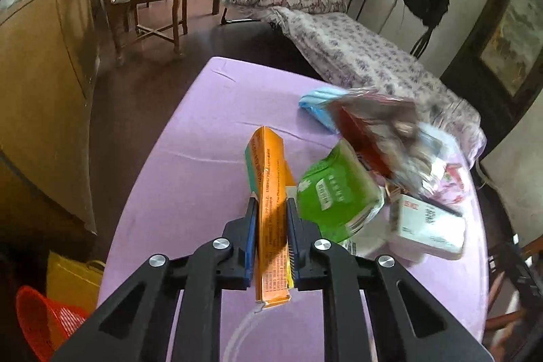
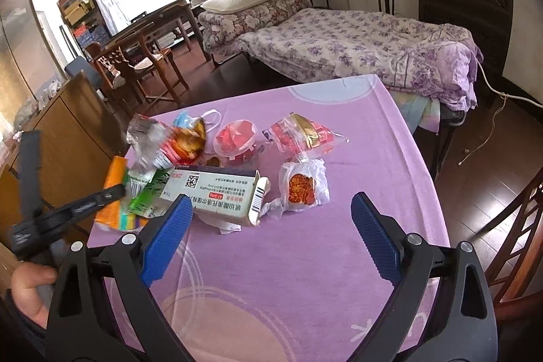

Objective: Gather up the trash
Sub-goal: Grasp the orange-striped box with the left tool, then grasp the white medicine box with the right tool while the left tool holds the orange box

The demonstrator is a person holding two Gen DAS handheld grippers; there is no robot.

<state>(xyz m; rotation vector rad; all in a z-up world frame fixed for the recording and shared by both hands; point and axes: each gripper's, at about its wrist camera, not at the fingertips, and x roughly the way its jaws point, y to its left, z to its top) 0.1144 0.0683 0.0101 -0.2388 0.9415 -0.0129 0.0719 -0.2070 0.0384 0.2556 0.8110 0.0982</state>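
Observation:
My left gripper (image 1: 270,206) is shut on an orange carton (image 1: 271,192) and holds it above the purple tablecloth (image 1: 190,158). The carton also shows in the right wrist view (image 2: 113,199), beside the left gripper's black body (image 2: 68,212). Right of it lie a green packet (image 1: 336,192), a white medicine box (image 2: 210,192), a crumpled clear bottle (image 2: 152,141), a red plastic cup (image 2: 236,141), a red-gold wrapper (image 2: 302,131) and a white wrapper with an orange cake (image 2: 302,189). My right gripper (image 2: 271,206) is open and empty, above the table in front of the pile.
A red basket (image 1: 44,321) and a yellow bag (image 1: 73,284) stand on the floor at the table's left. A wooden cabinet (image 1: 44,90) is left of the table. A bed (image 2: 339,43) lies behind it. A wooden chair (image 2: 519,243) stands at the right.

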